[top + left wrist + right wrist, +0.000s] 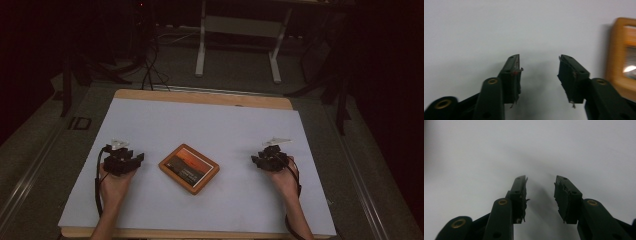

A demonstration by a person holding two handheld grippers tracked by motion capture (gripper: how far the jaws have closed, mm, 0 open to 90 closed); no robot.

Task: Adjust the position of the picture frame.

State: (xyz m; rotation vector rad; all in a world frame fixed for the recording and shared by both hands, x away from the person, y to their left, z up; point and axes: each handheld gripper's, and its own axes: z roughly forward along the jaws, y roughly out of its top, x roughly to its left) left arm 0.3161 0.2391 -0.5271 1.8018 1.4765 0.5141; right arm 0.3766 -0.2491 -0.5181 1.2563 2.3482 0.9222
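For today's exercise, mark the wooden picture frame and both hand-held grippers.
wooden picture frame (189,168), high view, on its picture
left hand-held gripper (539,72), left gripper view, between fingertips
right hand-held gripper (540,192), right gripper view, between fingertips

In the left hand-held gripper view, the wooden-framed picture (624,57) is blurred and cut off by the right edge. From above, its printed words are too small to read.

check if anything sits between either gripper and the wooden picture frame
Nothing visible does. The wooden picture frame lies flat on the white sheet, with bare sheet between it and the left gripper on one side and the right gripper on the other. Both grippers' jaws stand open and hold nothing.
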